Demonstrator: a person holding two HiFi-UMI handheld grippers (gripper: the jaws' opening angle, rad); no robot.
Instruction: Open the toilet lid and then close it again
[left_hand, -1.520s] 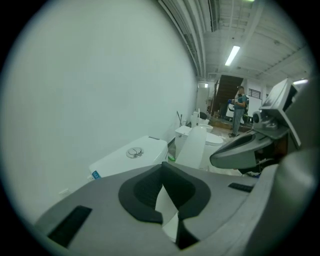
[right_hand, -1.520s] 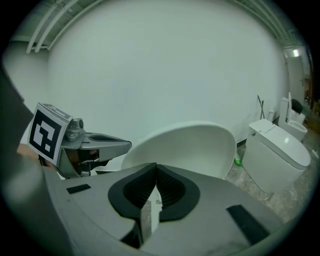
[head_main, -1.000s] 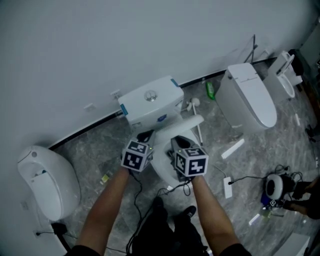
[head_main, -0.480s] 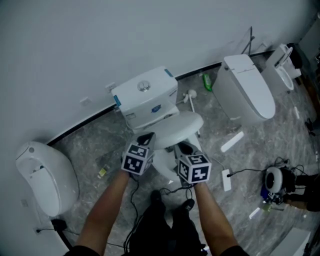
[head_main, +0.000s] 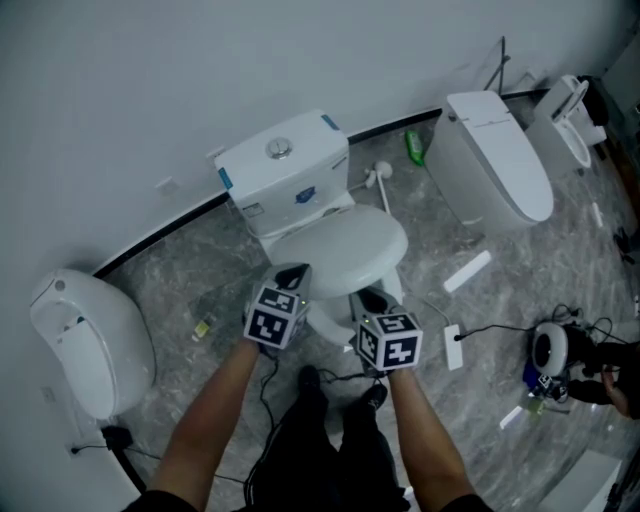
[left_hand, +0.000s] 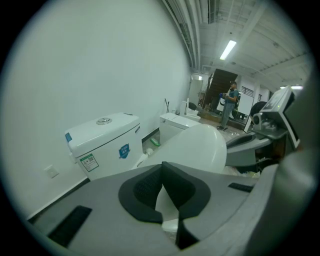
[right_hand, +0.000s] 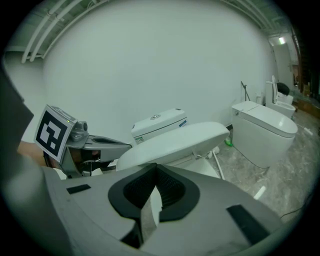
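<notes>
The white toilet lid (head_main: 340, 250) slopes low over the bowl, its front edge still raised a little, as the right gripper view shows (right_hand: 175, 142). Behind it stands the white tank (head_main: 283, 170) with a round flush button. My left gripper (head_main: 292, 272) is at the lid's front left rim, jaws shut with nothing between them (left_hand: 161, 166). My right gripper (head_main: 368, 297) is at the lid's front right rim, also shut and empty (right_hand: 156, 168). Whether either tip touches the lid I cannot tell. In the left gripper view the lid (left_hand: 200, 147) rises just beyond the jaws.
A second white toilet (head_main: 497, 170) stands to the right and another white fixture (head_main: 85, 340) to the left. A green bottle (head_main: 413, 147) and a toilet brush (head_main: 378, 180) lie by the wall. Cables and a white device (head_main: 548, 375) lie on the floor at the right.
The lid has come down from half open to low over the bowl. Both grippers moved down and toward me with its front edge.
</notes>
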